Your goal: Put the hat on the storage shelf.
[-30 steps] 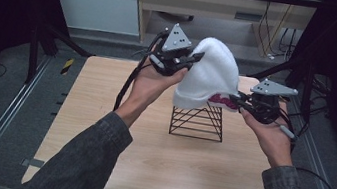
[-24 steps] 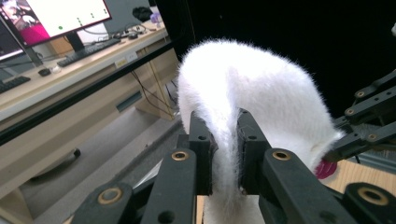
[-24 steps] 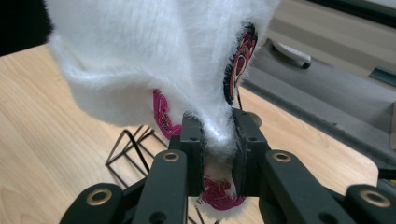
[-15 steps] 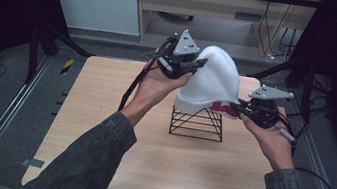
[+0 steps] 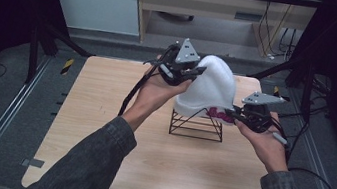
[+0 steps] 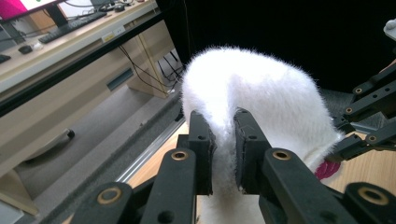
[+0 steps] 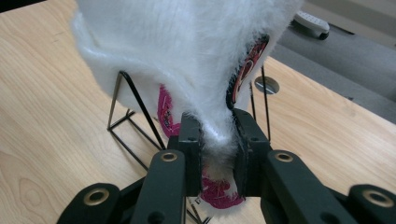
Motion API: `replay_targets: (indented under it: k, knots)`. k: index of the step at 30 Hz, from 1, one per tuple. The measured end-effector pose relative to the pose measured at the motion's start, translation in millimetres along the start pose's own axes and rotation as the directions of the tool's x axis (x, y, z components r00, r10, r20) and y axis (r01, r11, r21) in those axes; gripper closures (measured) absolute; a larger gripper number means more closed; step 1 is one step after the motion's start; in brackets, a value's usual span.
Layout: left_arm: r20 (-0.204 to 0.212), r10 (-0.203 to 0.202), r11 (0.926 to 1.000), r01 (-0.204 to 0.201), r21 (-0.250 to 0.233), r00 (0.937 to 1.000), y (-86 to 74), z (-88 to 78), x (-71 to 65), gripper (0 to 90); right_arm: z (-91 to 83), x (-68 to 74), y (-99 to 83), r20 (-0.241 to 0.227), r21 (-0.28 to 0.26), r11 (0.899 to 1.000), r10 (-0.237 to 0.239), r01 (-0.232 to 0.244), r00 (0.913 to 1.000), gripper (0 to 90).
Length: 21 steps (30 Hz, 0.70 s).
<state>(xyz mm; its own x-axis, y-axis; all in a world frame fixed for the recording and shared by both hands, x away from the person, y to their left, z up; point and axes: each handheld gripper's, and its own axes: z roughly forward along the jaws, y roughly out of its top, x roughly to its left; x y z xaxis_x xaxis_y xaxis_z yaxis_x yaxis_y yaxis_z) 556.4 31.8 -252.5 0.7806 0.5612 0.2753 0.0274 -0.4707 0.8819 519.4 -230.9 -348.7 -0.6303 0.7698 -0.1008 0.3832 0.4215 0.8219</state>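
White fluffy hat (image 5: 212, 87) hangs over the black wire stand (image 5: 197, 125) on the desk (image 5: 100, 130), pinched between the left tool (image 5: 194, 72) at its top edge and the right tool (image 5: 232, 116) at its lower rim.

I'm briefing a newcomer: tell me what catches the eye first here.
A fluffy white hat with pink lining, held over a black wire stand at mid-table. The left gripper pinches its upper left side; the right gripper clamps its lower right edge.
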Motion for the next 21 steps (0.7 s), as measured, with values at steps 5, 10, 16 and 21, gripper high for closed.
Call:
replay_targets:
  k: [5,10,16,21]
  knots:
    - [0.01,-0.001,0.9999,0.001,0.014,0.9999,-7.1,1.2,-0.5,79.8,8.0,2.5,-5.2,-0.009,0.021,1.0,0.007,-0.007,0.9999,75.2]
    - [0.023,0.0,0.9993,0.0,0.038,0.9997,-15.5,4.3,-0.6,80.2,14.4,3.9,-10.3,-0.014,0.038,0.999,0.007,-0.006,0.9999,75.0]
    - [0.031,-0.004,0.9984,0.002,0.056,0.9995,-22.1,7.5,-3.6,80.4,20.2,4.0,-15.4,-0.016,0.058,0.998,0.014,-0.013,0.9998,74.7]
    - [0.038,-0.009,0.9977,0.007,0.067,0.9992,-28.7,10.4,-5.5,80.6,24.4,4.3,-20.8,-0.023,0.074,0.997,0.03,-0.028,0.9993,74.3]
